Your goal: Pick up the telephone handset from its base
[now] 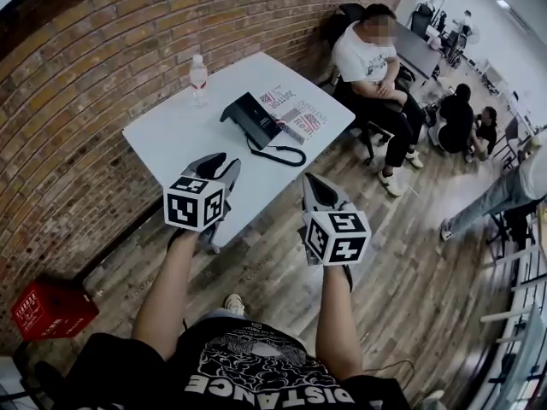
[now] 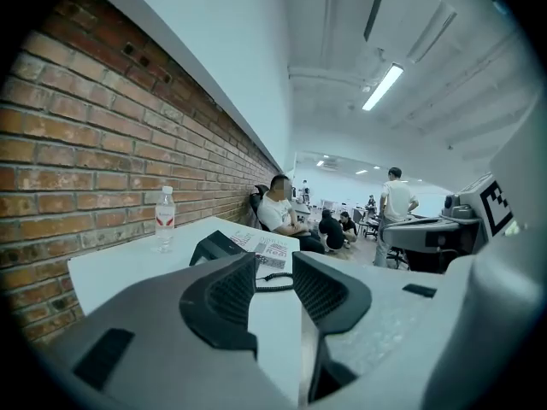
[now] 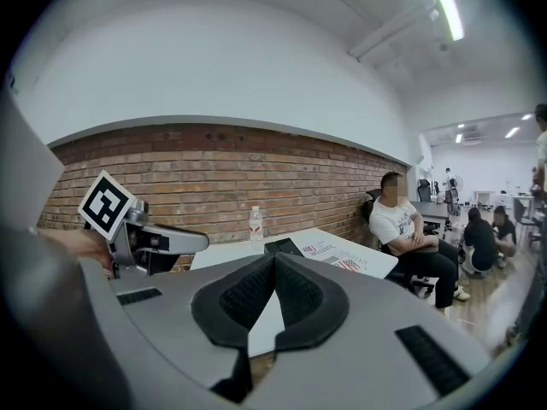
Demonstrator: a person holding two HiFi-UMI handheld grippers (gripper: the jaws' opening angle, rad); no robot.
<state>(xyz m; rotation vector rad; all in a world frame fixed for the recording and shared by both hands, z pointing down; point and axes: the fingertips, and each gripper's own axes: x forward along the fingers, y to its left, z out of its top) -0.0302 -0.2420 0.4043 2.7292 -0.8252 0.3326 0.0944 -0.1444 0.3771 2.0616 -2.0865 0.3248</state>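
The black telephone handset (image 1: pixel 239 108) lies on its black base (image 1: pixel 263 128), near the middle of the white rectangular bench (image 1: pixel 171 135). Its black coiled cord (image 1: pixel 280 154) loops over the bench top on the side nearer you. Red-and-white printed sheets (image 1: pixel 295 114) lie just beside the base.

Containers: a clear plastic bottle with a red label (image 1: pixel 198 77) stands upright, capped, near the brick-wall edge of the bench, apart from the phone. How full it is cannot be told. A red plastic crate (image 1: pixel 51 307) sits on the wooden floor by the wall, well apart from the bench. What it holds does not show.

Tools: your left tool (image 2: pixel 273 267) has its jaws partly apart, with a clear gap between the ribbed pads (image 2: pixel 232 293). Only the bench surface shows through that gap, and the pads touch nothing. Your right tool (image 3: pixel 275 259) has its jaws together at the tips, with nothing held. In the head view both tools are at the near end of the bench, well apart from the handset.
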